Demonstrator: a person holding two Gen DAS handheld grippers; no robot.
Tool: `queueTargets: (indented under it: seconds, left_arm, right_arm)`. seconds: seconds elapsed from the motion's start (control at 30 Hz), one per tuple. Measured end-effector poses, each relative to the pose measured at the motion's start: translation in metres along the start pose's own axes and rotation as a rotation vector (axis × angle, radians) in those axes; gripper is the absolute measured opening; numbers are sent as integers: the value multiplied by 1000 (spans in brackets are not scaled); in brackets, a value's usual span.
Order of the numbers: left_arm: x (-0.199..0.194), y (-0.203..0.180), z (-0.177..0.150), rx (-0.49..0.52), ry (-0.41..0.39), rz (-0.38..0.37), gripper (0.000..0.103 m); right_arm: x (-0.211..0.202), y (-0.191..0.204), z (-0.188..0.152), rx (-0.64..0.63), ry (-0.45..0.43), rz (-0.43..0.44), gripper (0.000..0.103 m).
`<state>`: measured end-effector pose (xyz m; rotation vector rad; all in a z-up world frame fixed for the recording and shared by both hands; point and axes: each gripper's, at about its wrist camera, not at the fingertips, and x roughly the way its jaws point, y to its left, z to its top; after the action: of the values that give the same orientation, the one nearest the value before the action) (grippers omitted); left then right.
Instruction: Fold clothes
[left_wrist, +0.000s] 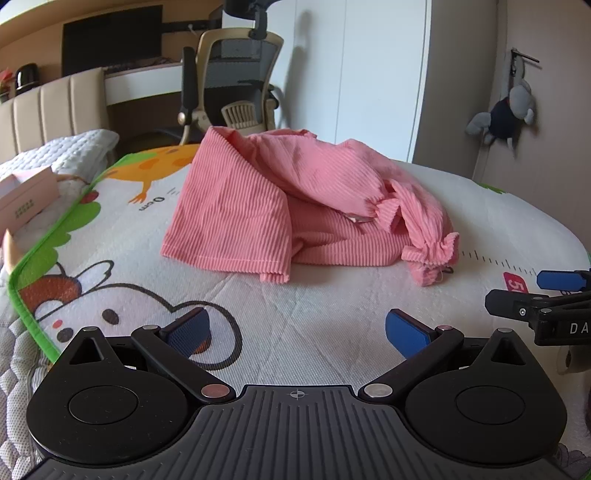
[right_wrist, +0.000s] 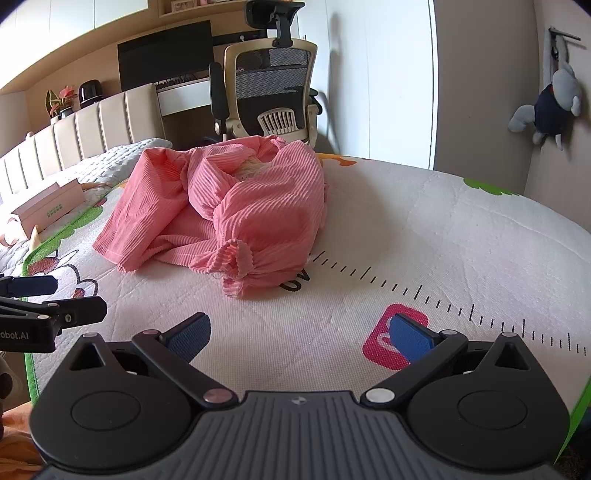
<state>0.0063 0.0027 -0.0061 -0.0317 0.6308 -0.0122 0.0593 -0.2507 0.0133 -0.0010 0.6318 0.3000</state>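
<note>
A pink ribbed garment (left_wrist: 295, 206) lies crumpled in a heap on a white cartoon-print mat (left_wrist: 314, 325); a ruffled cuff (left_wrist: 436, 254) sticks out at its right. My left gripper (left_wrist: 297, 330) hovers open, short of the heap, with nothing between its blue pads. In the right wrist view the same pink garment (right_wrist: 236, 214) sits ahead and to the left, its gathered cuff (right_wrist: 236, 258) nearest. My right gripper (right_wrist: 299, 336) is open too, above the mat (right_wrist: 424, 229), apart from the cloth. Each gripper shows at the edge of the other's view.
A pink box (right_wrist: 48, 210) rests at the bed's left side near the padded headboard (right_wrist: 110, 122). Behind the bed stand an office chair (right_wrist: 269, 85) and a desk with a dark monitor (right_wrist: 166, 51). A plush toy (right_wrist: 550, 107) hangs on the right wall.
</note>
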Motion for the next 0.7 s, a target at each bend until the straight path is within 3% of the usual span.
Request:
queueTargets:
  seconds: [0.7]
  left_arm:
    - [0, -1, -1, 3, 3, -5, 103]
  right_arm:
    - [0, 0, -1, -2, 6, 0, 103]
